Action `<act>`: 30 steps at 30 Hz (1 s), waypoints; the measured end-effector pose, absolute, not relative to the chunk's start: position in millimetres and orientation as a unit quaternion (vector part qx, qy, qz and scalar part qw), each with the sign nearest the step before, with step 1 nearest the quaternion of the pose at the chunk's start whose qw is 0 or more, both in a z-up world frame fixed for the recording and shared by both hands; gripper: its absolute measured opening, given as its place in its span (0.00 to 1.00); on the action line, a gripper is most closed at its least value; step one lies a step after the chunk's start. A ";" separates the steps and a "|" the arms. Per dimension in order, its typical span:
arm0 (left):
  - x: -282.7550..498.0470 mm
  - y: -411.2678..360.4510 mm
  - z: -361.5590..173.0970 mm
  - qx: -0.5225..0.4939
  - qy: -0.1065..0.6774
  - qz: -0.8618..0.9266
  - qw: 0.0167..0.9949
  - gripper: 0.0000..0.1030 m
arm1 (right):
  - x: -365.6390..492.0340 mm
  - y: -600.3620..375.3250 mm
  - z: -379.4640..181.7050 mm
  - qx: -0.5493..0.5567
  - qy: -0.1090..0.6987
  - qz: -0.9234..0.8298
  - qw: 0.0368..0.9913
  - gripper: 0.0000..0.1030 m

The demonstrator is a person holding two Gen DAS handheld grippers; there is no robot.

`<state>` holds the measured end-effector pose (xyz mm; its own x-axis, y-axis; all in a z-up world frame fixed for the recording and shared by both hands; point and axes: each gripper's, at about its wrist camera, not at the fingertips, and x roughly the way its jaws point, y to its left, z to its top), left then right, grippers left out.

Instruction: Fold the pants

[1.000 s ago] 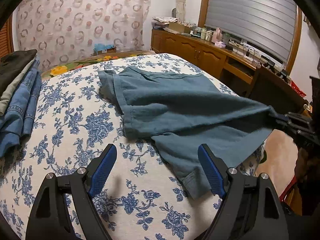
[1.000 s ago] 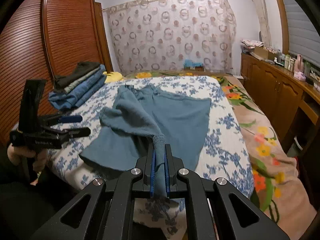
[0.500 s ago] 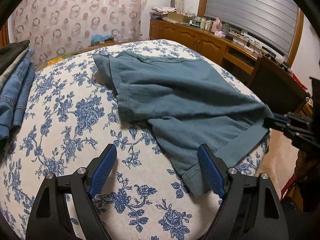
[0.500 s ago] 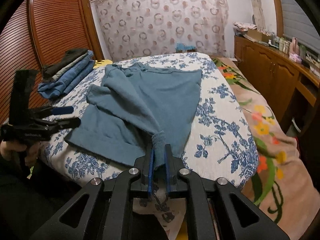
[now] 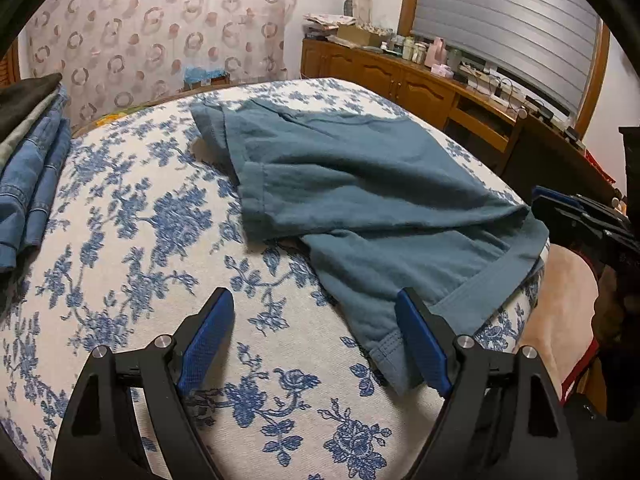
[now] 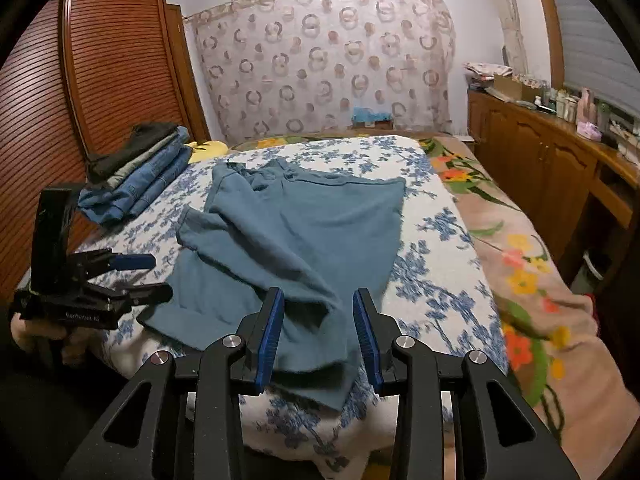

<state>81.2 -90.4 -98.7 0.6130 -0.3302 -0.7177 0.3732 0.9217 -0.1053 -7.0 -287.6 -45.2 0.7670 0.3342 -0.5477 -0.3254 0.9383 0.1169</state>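
Observation:
Teal pants [image 5: 360, 200] lie crumpled on the blue-flowered bedspread [image 5: 140, 240], one leg folded across the other, a hem hanging at the bed's near edge. My left gripper [image 5: 314, 300] is open above the spread, its right pad [image 5: 420, 340] beside a trouser hem with nothing between the pads. My right gripper [image 6: 318, 296] has its jaws opening; a fold of the pants [image 6: 304, 220] lies loose between its pads, untouched by them. Each view shows the other gripper: the left gripper [image 6: 154, 276] in a hand, the right gripper [image 5: 560, 208] at the bed's edge.
A stack of folded jeans and dark clothes [image 6: 136, 172] sits at the bed's left side. A wooden wardrobe [image 6: 80, 100] stands beyond it. On the right are a flowered peach blanket [image 6: 520, 260] and a cluttered wooden sideboard [image 6: 540, 160].
My right gripper's jaws have parted and let go of the pant cloth, which has sunk flat onto the bed. My left gripper stays open in place.

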 end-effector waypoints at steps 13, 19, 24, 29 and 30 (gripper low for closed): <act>82.8 -44.8 -69.7 -0.003 0.339 -0.146 0.929 0.81 | 42.5 -243.8 -41.8 -0.022 0.288 0.229 0.929 0.43; 85.4 -22.8 -63.5 -0.018 0.328 -0.126 0.936 0.81 | 64.9 -216.2 -40.7 -0.038 0.299 0.262 0.917 0.43; 84.6 -9.6 -60.2 -0.028 0.319 -0.113 0.940 0.81 | 82.6 -199.6 -42.1 -0.044 0.311 0.284 0.906 0.43; 82.7 0.5 -58.8 -0.036 0.314 -0.104 0.943 0.81 | 99.0 -180.9 -45.2 -0.056 0.319 0.309 0.894 0.43; 82.3 0.9 -58.7 -0.037 0.314 -0.104 0.943 0.81 | 103.3 -176.4 -47.1 -0.059 0.322 0.312 0.892 0.43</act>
